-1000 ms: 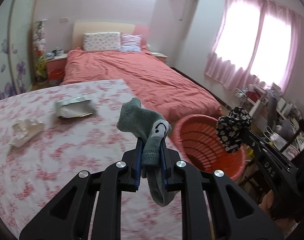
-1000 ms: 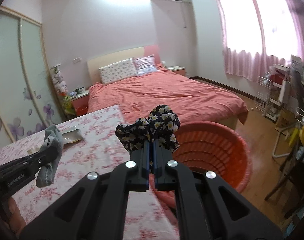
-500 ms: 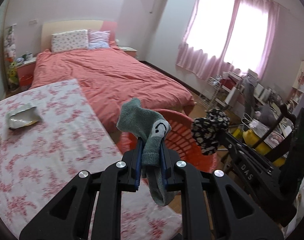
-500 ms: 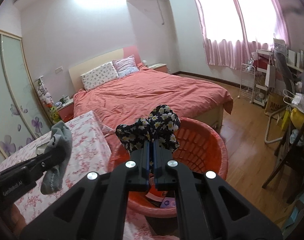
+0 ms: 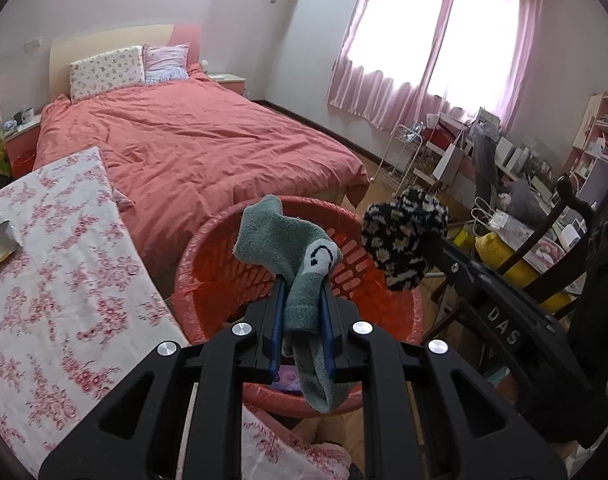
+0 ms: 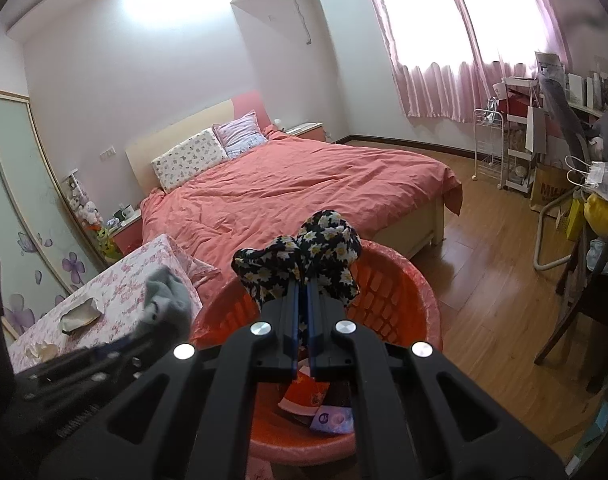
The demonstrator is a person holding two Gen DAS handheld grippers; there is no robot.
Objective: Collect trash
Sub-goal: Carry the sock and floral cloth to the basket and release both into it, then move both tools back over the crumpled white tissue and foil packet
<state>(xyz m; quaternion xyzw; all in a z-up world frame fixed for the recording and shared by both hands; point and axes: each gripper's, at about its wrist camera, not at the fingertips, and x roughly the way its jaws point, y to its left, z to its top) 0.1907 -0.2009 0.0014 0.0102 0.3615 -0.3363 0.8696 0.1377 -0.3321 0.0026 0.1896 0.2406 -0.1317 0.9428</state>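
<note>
My left gripper (image 5: 302,280) is shut on a grey-green sock (image 5: 288,248) with a smiley face and holds it above the red basket (image 5: 208,252). My right gripper (image 6: 303,286) is shut on a black floral sock (image 6: 300,256) and holds it above the same red basket (image 6: 408,284). In the left wrist view the floral sock (image 5: 404,240) hangs from the right gripper at the right, over the basket's far rim. In the right wrist view the grey sock (image 6: 166,296) shows blurred at the left. Wrappers (image 6: 316,398) lie in the basket's bottom.
A table with a pink floral cloth (image 5: 56,280) stands left of the basket, with a silver wrapper (image 6: 80,314) and crumpled paper (image 6: 38,350) on it. A bed with a red cover (image 5: 192,140) lies behind. Chairs and clutter (image 5: 544,240) stand at the right.
Both grippers have swung right, off the table, and now hold their socks over the red basket. Both stay shut on the socks.
</note>
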